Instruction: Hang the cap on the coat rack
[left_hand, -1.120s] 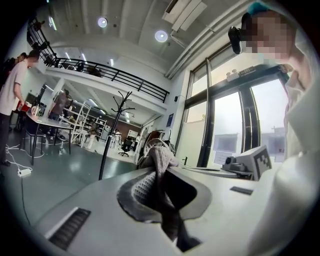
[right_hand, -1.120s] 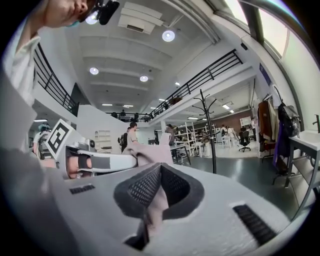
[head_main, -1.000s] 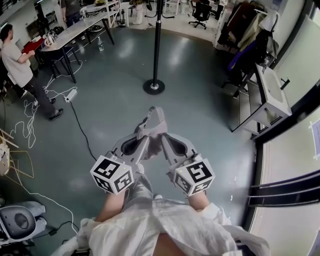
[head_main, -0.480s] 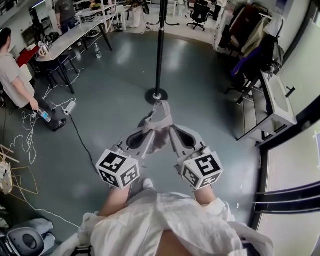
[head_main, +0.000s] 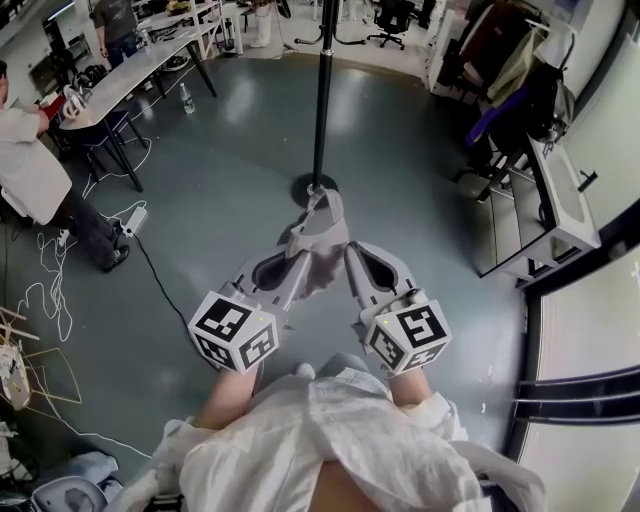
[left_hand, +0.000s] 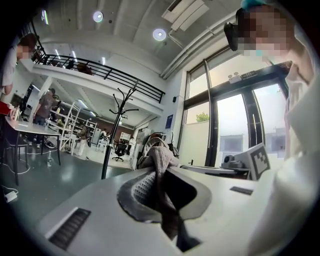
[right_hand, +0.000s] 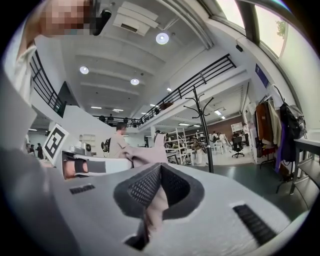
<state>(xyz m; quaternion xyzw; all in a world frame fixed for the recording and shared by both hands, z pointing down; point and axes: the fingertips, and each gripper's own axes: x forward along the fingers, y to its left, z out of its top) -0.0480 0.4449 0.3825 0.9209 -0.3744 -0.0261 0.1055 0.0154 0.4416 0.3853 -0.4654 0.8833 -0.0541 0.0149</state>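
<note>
A grey-beige cap (head_main: 320, 238) hangs between both grippers, held out in front of me above the floor. My left gripper (head_main: 298, 262) is shut on its left side and my right gripper (head_main: 347, 262) on its right side. The coat rack (head_main: 322, 90) is a black pole on a round base (head_main: 312, 188), just beyond the cap. In the left gripper view the cap fabric (left_hand: 161, 162) is pinched in the jaws, with the coat rack (left_hand: 116, 130) and its curved hooks ahead to the left. The right gripper view shows the cap (right_hand: 150, 152) clamped and the coat rack (right_hand: 202, 130) ahead to the right.
A person (head_main: 35, 185) stands at the left by a long table (head_main: 130, 70). Cables (head_main: 60, 270) trail over the floor at the left. Hung clothes (head_main: 520, 70) and a white counter (head_main: 560, 200) line the right side. An office chair (head_main: 390, 15) stands far back.
Both grippers with the cap have come closer to the coat rack's base. The person at the left has slid toward the frame's edge.
</note>
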